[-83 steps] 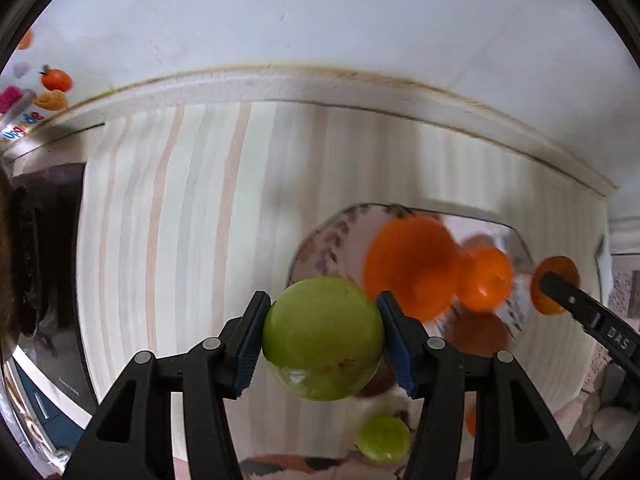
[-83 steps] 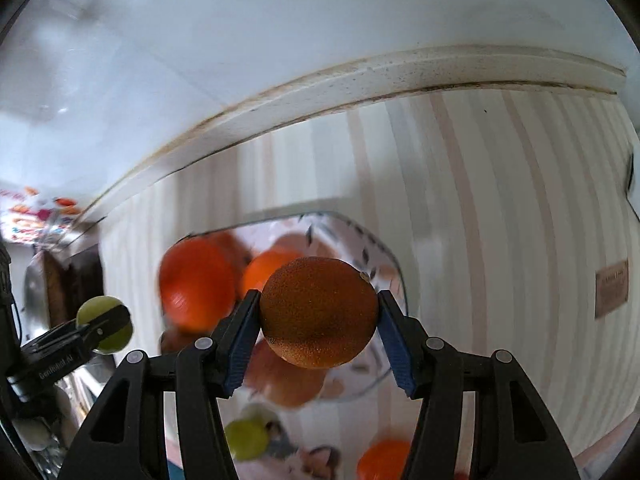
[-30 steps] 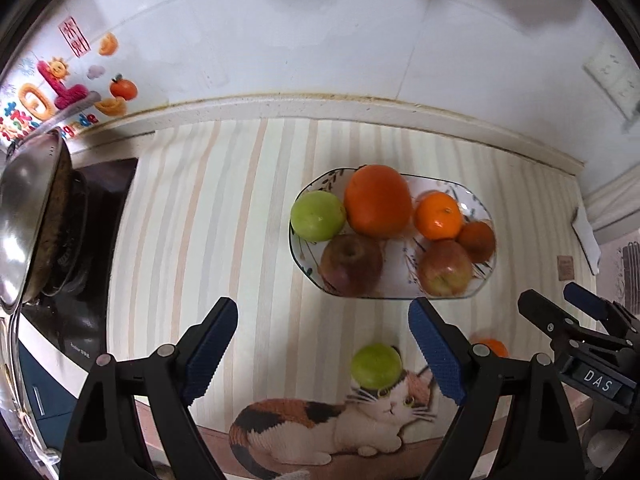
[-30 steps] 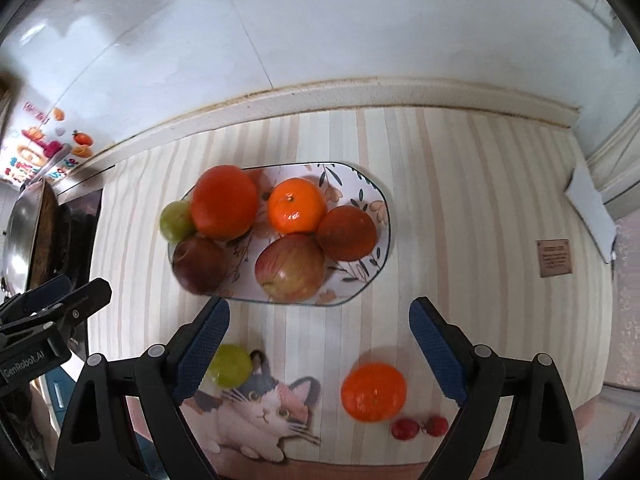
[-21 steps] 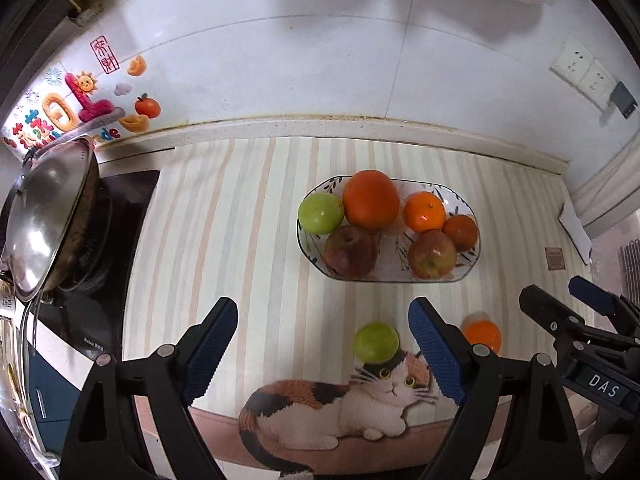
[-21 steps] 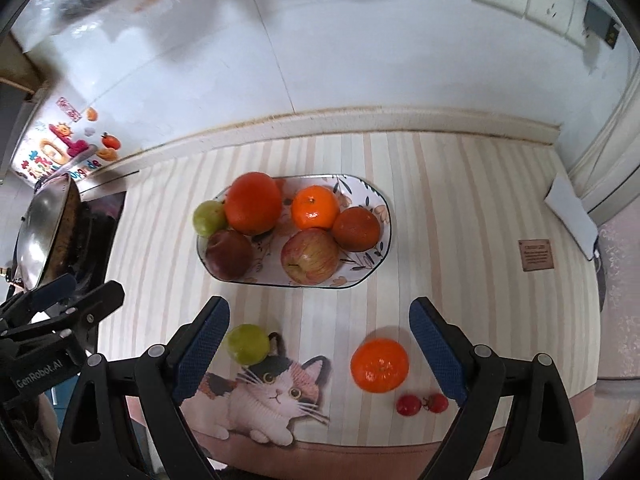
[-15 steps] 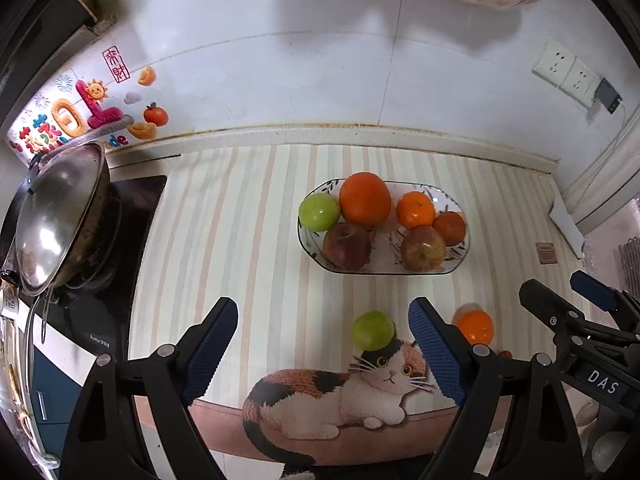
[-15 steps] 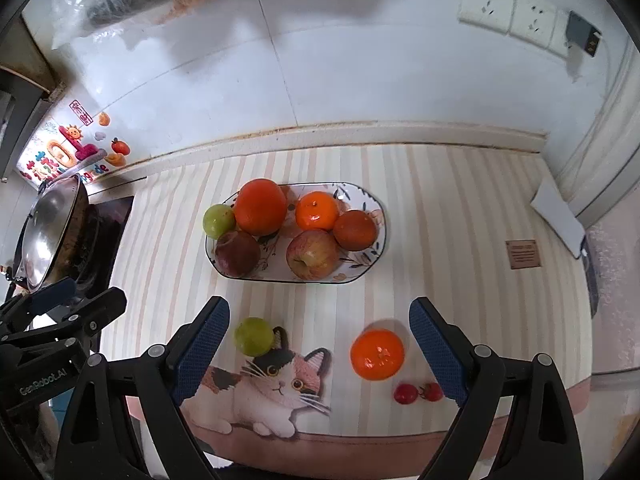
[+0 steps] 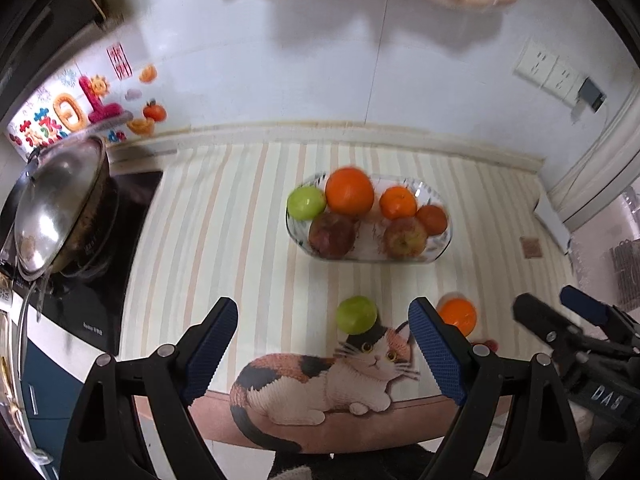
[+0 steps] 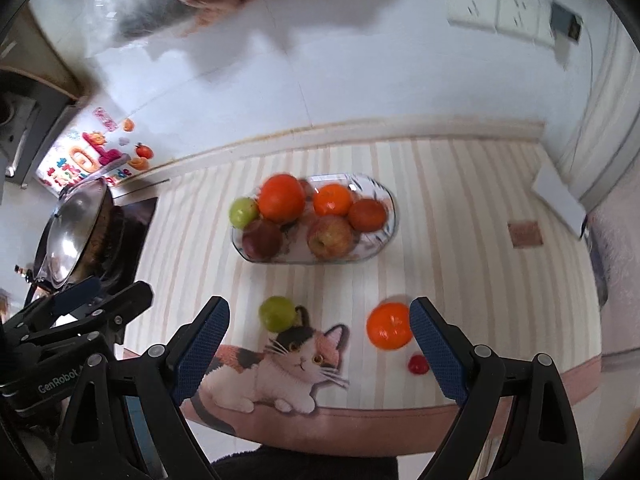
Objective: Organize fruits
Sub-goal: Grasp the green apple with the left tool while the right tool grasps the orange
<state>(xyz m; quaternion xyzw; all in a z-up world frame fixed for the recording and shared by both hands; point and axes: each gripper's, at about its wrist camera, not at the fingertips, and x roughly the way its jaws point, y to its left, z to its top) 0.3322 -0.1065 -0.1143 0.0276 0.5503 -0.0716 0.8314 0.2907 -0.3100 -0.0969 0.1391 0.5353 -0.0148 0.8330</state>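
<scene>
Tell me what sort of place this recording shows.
Most likely a home kitchen counter: a lidded wok sits on a black cooktop at the left, wall sockets on the tiled wall, and a plate of fruit on a striped mat.

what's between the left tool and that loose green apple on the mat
Nothing visible. The left tool hangs open above the striped mat, and the green apple lies bare by the printed cat's head. The orange sits off to its right, and the fruit plate is farther back.
</scene>
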